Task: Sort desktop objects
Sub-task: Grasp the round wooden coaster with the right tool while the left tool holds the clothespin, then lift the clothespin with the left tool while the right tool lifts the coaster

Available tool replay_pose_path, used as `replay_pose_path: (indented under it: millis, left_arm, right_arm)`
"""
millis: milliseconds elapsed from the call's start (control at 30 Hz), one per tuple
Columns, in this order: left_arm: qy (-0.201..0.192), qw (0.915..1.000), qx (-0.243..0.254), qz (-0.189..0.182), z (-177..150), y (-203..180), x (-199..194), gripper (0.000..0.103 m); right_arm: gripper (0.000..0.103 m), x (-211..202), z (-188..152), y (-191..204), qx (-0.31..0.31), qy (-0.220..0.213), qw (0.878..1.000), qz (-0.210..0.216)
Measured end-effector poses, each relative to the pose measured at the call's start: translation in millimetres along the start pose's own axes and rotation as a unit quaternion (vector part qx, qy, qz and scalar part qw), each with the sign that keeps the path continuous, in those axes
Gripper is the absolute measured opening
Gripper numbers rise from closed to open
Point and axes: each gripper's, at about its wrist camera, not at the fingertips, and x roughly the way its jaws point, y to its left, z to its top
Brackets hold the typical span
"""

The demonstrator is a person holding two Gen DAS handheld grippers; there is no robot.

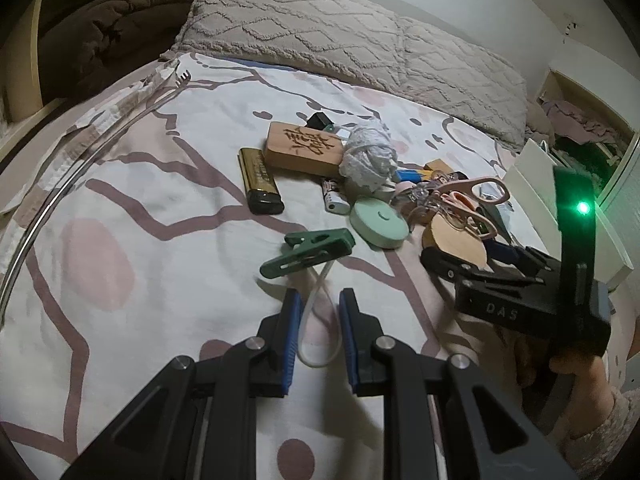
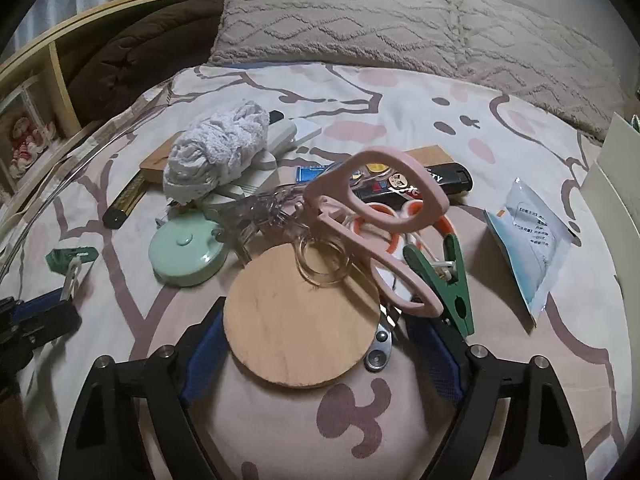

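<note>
A pile of small objects lies on the patterned bed sheet (image 1: 140, 208). My left gripper (image 1: 320, 316) stands narrow, its blue pads touching both sides of the white cord loop (image 1: 320, 344) of a green clip (image 1: 308, 252). My right gripper (image 2: 316, 316) is open wide around a round wooden disc (image 2: 296, 328); neither pad presses on it. Pink-handled scissors (image 2: 376, 208) lie tilted over the disc's far edge, beside a second green clip (image 2: 452, 280). The left wrist view shows the right gripper (image 1: 460, 252) at the disc (image 1: 460, 240).
A mint round tape measure (image 1: 378, 220), gold lighter (image 1: 260, 184), carved wooden block (image 1: 304, 144) and crumpled white cloth (image 1: 370, 156) lie nearby. A black lighter (image 2: 440, 178) and a sachet (image 2: 528, 240) sit right. Pillows (image 1: 320, 32) line the back; a white box (image 1: 560, 220) stands right.
</note>
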Motion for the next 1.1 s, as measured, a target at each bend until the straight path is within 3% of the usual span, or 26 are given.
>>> replay_pose_path:
  millis: [133,200,633,667,767,900,1000,1100]
  left_arm:
    - [0.0,1.0,-0.005,-0.004,0.8,1.6,0.6,0.02]
    - [0.001,1.0,-0.005,-0.005,1.1,2.0,0.8,0.02]
    - [0.001,1.0,-0.006,-0.005,1.0,2.3,0.4,0.02]
    - [0.0,1.0,-0.006,-0.005,1.0,2.3,0.4,0.02]
    - [0.001,1.0,-0.005,-0.004,1.0,2.4,0.4,0.02]
    - [0.001,0.9999,-0.01,0.005,2.0,5.5,-0.3,0.027]
    - [-0.002,0.9998,-0.017,0.008,1.6,10.1,-3.7,0.043]
    - [-0.005,0.9997,-0.023,0.012,2.6,13.7,-6.4,0.047]
  right_arm:
    - [0.079,-8.4,-7.7,3.2,-0.011,-0.003,1.0,0.0]
    - [0.068,-14.8,-13.0,4.9,-0.016,-0.006,1.0,0.006]
    - [0.068,-46.2,-47.4,8.7,-0.027,0.001,0.999,0.043]
    - [0.069,-48.9,-50.1,6.8,-0.021,-0.002,0.999,0.049]
    - [0.085,-51.2,-51.4,1.5,-0.005,-0.002,0.997,0.077]
    - [0.094,-37.0,-41.0,12.1,-0.024,0.019,0.998,0.055]
    - [0.094,-26.8,-30.8,17.5,-0.035,0.026,0.998,0.041]
    - [0.09,-25.2,-30.0,14.8,-0.033,0.022,0.998,0.044]
